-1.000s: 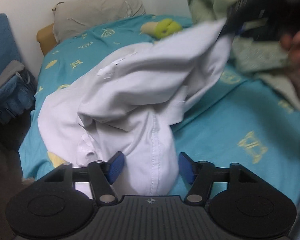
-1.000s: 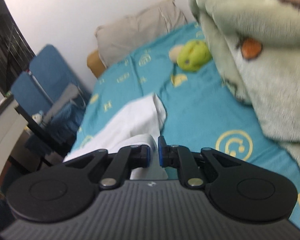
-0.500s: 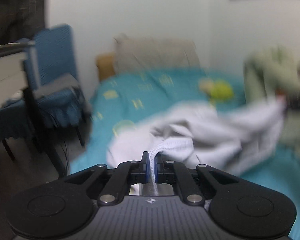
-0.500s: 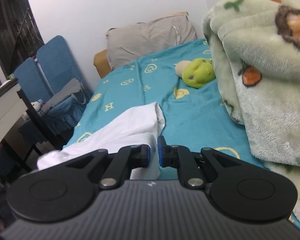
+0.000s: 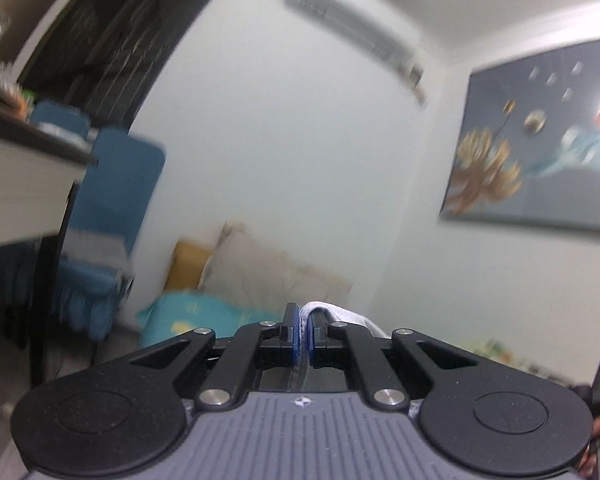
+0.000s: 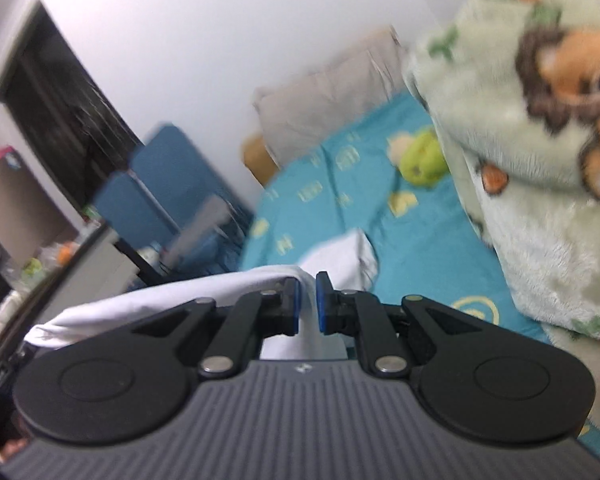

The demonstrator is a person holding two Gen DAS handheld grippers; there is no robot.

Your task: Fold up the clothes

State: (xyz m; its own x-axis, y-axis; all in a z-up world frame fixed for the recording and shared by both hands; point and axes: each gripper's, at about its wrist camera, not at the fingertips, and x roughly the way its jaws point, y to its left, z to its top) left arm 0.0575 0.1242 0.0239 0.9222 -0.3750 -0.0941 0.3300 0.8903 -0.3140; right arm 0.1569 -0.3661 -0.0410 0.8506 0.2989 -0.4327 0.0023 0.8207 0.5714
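Observation:
A white garment (image 6: pixel 160 300) is stretched between both grippers, held up above the teal bed (image 6: pixel 400 232). My left gripper (image 5: pixel 303 332) is shut on a white ribbed edge of the garment (image 5: pixel 332 312) and points up at the wall. My right gripper (image 6: pixel 307 300) is shut on another part of the white cloth, which runs left from its fingers and hangs down toward the bed (image 6: pixel 340 260). Most of the garment is hidden below the left gripper.
A grey pillow (image 6: pixel 328 96) lies at the head of the bed, with a green plush toy (image 6: pixel 420 160) near it. A green fleece blanket (image 6: pixel 540 160) is piled at right. Blue chairs (image 6: pixel 168 184) and a desk (image 5: pixel 24 172) stand at left.
My left gripper closed on the garment's edge and rose, tilting up toward the wall. My right gripper stayed shut on the cloth and lifted, drawing it taut to the left.

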